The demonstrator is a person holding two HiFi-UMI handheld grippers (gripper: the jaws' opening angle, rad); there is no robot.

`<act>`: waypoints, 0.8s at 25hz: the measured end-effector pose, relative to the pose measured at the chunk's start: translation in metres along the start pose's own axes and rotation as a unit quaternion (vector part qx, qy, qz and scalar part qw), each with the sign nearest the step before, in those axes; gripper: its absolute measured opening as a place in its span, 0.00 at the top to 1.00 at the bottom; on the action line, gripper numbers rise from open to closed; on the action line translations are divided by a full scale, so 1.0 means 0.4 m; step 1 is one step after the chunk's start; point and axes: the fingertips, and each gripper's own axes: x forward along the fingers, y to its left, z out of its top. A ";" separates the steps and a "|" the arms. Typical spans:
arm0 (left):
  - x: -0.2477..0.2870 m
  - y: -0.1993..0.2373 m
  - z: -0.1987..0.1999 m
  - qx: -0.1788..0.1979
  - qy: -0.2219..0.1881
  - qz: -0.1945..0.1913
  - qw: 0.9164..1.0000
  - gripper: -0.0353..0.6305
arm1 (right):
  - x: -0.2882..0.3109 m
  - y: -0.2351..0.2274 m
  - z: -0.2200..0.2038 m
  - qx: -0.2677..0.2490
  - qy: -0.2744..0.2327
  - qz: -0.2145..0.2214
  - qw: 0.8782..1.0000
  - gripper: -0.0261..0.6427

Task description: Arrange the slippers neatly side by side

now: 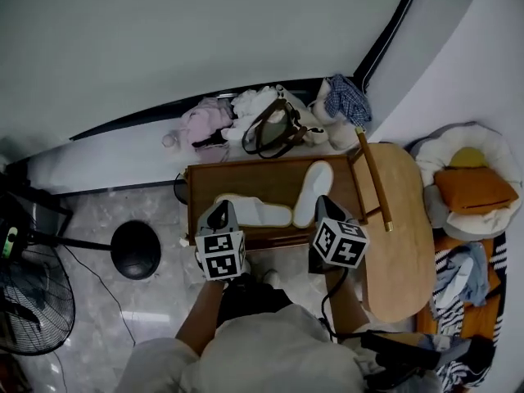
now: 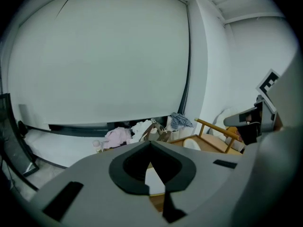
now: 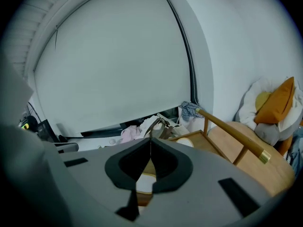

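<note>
Two white slippers lie on a dark wooden low table [image 1: 246, 178] in the head view. One slipper [image 1: 255, 211] lies crosswise near the front edge. The other slipper [image 1: 313, 192] stands at an angle to its right, toe pointing away. My left gripper [image 1: 219, 214] hovers over the near end of the crosswise slipper, jaws shut and empty. My right gripper [image 1: 327, 205] hangs just right of the angled slipper, also shut and empty. In the left gripper view the jaws of the left gripper [image 2: 150, 143] meet, with a slipper [image 2: 154, 181] below. The right gripper [image 3: 150, 138] shows the same.
A brown handbag [image 1: 274, 129] and a heap of clothes [image 1: 209, 121] lie behind the table by the wall. A light round wooden table [image 1: 401, 244] and a wooden rail [image 1: 373, 178] stand on the right. A fan [image 1: 33, 297] and a black round base [image 1: 136, 250] are on the left.
</note>
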 end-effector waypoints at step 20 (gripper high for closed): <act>0.043 0.127 -0.063 -0.034 0.036 0.045 0.998 0.94 | 0.125 0.099 -0.020 -0.046 0.046 0.043 0.997 0.91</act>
